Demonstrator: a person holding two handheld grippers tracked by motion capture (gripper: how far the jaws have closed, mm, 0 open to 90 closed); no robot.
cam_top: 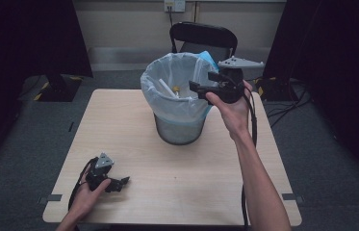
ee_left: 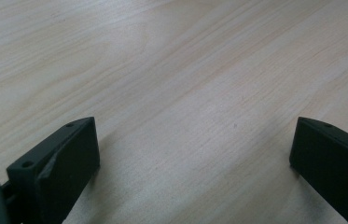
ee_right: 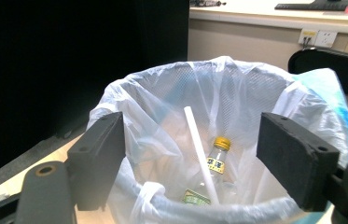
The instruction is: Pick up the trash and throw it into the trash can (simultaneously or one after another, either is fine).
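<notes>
The waste bin (cam_top: 179,103) stands on the table (cam_top: 119,125), toward its far side and a little right of the middle. It is a dark mesh bin lined with a white plastic bag (ee_right: 162,107) that folds over the rim. Inside it, in the right gripper view, lie a small clear bottle (ee_right: 218,158) with a yellow cap, a long white tube (ee_right: 199,149) that leans against the bag, and some green-labelled thing low down, too small to name.

The step in hand looks like the drop into the bin. The right hand-held gripper (cam_top: 201,85) is held over the right part of the bin's mouth, and its jaws stand wide apart with nothing between them. They press on nothing and touch nothing; in its own view the open bin is seen between the two pads (ee_right: 101,156). So I judge that the piece is already released and lies in the bin.

The next move, in my judgement, calls for drawing this hand back from the bin without catching the loose bag, and then looking for another thing to pick up.

The left hand-held gripper (cam_top: 114,183) rests low at the near left corner of the table, well apart from the bin. Its jaws are also spread, with bare wood between them.
</notes>
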